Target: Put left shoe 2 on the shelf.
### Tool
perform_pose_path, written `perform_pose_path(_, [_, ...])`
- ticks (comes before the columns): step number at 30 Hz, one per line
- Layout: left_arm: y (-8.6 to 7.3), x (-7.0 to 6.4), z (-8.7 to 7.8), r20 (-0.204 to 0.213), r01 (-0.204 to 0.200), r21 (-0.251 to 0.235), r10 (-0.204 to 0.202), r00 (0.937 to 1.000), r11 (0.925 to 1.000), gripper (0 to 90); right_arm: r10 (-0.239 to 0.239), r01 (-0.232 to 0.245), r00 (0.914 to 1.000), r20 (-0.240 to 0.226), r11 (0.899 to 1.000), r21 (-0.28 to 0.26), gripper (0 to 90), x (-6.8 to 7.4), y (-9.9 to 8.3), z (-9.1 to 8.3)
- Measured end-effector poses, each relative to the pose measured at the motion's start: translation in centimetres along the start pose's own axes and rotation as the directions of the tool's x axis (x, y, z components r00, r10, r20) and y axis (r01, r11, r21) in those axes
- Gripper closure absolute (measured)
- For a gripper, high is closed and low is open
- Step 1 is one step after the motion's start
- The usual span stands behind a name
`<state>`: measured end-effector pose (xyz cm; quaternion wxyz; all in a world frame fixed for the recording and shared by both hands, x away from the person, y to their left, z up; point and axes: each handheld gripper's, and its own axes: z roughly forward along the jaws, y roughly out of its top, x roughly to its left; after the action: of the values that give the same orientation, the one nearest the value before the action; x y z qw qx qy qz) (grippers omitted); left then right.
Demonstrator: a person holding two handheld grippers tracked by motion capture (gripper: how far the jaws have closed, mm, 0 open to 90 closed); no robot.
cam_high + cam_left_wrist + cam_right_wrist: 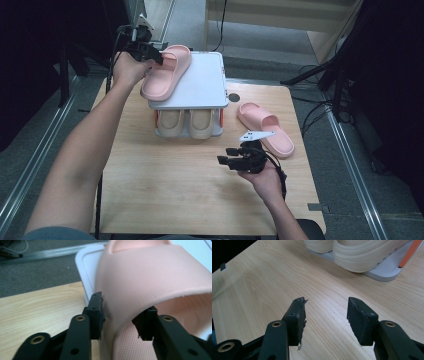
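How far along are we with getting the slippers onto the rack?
Done: the beige pair sits on the lower shelf of the white rack. In hand: the left gripper is shut on the strap of one pink slipper, which lies on the top shelf. Left: the second pink slipper lies on the table, untouched, beside the open right gripper.
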<state>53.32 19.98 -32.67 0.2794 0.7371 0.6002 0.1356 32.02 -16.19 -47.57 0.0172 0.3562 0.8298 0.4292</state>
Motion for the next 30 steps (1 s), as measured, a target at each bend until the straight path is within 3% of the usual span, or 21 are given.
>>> perform_pose_path(2, [-0.1,-0.3,-0.2,0.001,-0.017,0.008,0.017,0.9998,0.9998,57.9,0.0,0.0,1.0,0.001,1.0,0.001,49.7,0.1,0.0,0.0])
perform_pose_path(5, [-0.6,-0.6,-0.5,0.024,-0.011,-0.004,0.011,0.9997,0.9999,51.1,-0.006,0.006,1.0,0.001,1.0,0.006,49.7,0.2,0.0,0.2])
perform_pose_path(19, [-1.5,-0.9,-0.6,0.06,-0.029,-0.008,0.03,0.9978,0.9995,47.1,-0.007,0.007,1.0,0.004,1.0,0.014,49.7,0.2,0.1,0.5])
perform_pose_path(26, [-1.8,-0.3,-1.5,0.089,-0.033,-0.043,0.037,0.9953,0.9985,43.1,-0.035,0.035,0.9991,0.022,0.999,-0.003,49.8,0.0,0.1,-0.2])
perform_pose_path(30, [-2.3,0.4,-2.8,0.101,-0.038,-0.059,0.044,0.9939,0.9975,41.3,-0.008,0.009,0.9995,0.032,1.0,-0.03,49.8,-0.7,0.1,-1.0])
